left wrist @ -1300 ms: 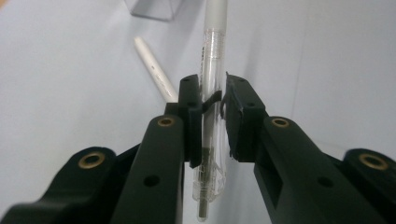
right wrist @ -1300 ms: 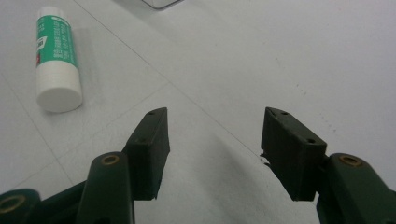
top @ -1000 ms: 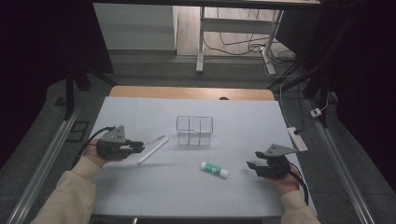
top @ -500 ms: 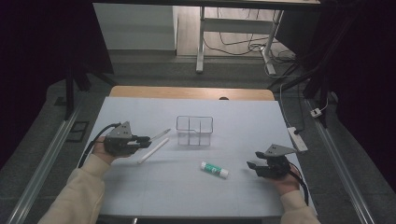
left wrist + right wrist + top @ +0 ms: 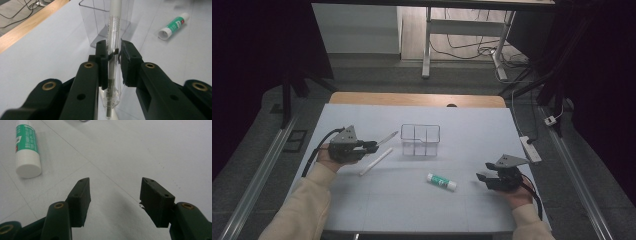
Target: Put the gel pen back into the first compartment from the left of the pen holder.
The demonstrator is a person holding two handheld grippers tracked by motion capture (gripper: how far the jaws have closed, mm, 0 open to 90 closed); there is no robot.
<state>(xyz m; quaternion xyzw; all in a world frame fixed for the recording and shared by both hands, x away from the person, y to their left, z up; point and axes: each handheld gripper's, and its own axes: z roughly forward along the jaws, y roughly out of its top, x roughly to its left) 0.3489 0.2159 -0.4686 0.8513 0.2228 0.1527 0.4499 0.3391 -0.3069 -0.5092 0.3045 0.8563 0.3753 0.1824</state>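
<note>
On the table's left, the left gripper clamps a clear pen, lifted, pointing toward the organizer. On the near right, the right gripper rests released beside a glue stick.

Between your left tongs and the clear holder the desk lies bare, but the pen clamped in those tongs already pokes toward the holder's left wall. A white stick lies just below the left tongs. Your right tongs, jaws apart, have bare desk ahead; the glue stick lies near them to the left.
</note>
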